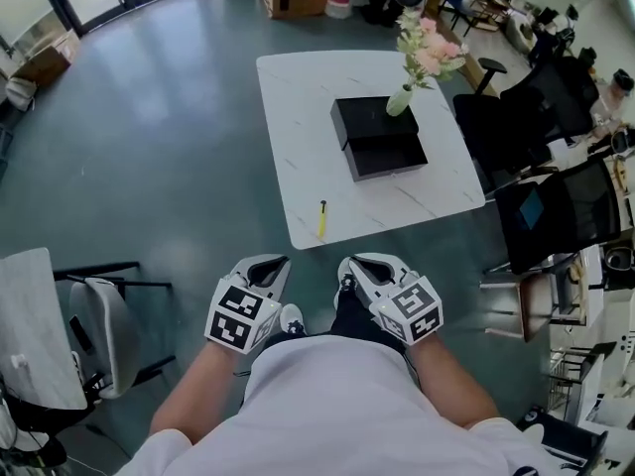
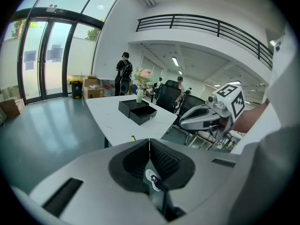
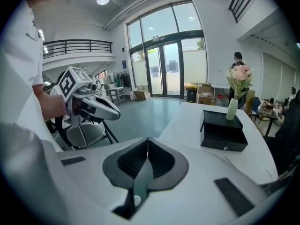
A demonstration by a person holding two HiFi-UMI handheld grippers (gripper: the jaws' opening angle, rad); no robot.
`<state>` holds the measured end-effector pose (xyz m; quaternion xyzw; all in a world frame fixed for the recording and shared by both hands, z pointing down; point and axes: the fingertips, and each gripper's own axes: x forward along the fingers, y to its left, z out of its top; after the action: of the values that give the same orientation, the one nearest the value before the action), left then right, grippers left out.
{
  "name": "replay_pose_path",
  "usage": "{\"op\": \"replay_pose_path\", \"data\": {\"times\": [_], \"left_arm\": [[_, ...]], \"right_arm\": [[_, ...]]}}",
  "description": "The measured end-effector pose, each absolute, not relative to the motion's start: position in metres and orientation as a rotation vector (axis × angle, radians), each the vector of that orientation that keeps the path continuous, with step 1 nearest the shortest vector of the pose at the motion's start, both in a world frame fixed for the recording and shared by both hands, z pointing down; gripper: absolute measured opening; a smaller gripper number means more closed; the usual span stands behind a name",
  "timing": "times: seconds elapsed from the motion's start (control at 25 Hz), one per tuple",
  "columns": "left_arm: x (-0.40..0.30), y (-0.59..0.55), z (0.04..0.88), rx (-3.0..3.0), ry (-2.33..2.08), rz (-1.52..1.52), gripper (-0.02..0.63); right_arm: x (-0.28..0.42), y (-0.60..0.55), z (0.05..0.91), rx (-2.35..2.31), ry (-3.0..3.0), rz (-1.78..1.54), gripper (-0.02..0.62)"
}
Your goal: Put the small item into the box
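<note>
No readable text, labels, brands, numbers or signs anywhere

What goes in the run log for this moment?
left hand-held gripper: shut, empty | right hand-held gripper: shut, empty | yellow item: on white table, untouched | black box: open

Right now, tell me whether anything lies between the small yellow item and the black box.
Nothing visible: bare white tabletop separates the thin yellow item from the black box; the white flower vase stands on its far part.
</note>
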<state>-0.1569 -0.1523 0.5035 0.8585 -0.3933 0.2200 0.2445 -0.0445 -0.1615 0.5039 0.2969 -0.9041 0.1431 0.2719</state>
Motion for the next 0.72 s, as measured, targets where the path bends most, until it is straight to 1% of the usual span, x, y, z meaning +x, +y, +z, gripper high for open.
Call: {"op": "replay_pose_path", "data": {"times": [0.2,0.4,0.56,0.72], "left_arm": [[-0.166,-0.170,0.505,2.273,-1.176,0.580,0.017],[-0.160,-0.194,0.515,2.192,-1.262,0.588,0.017],[-0.154,-0.215,0.526,2.108,-1.327,0.595,0.017],[-0.151,-0.232,0.540,2.027,-1.379,0.595,0.017]], "right_arm": [[-0.055,-0.196,0.508,0.695,-2.459,0.353,0.017],[-0.065,-0.228,0.524,0.514,-2.465,0.286,0.017],[-0.069,-0.246,0.547,0.328,-2.400,0.104,0.017],[-0.065,-0.263,0.599,0.133,-2.230,-0.117,0.017]]}}
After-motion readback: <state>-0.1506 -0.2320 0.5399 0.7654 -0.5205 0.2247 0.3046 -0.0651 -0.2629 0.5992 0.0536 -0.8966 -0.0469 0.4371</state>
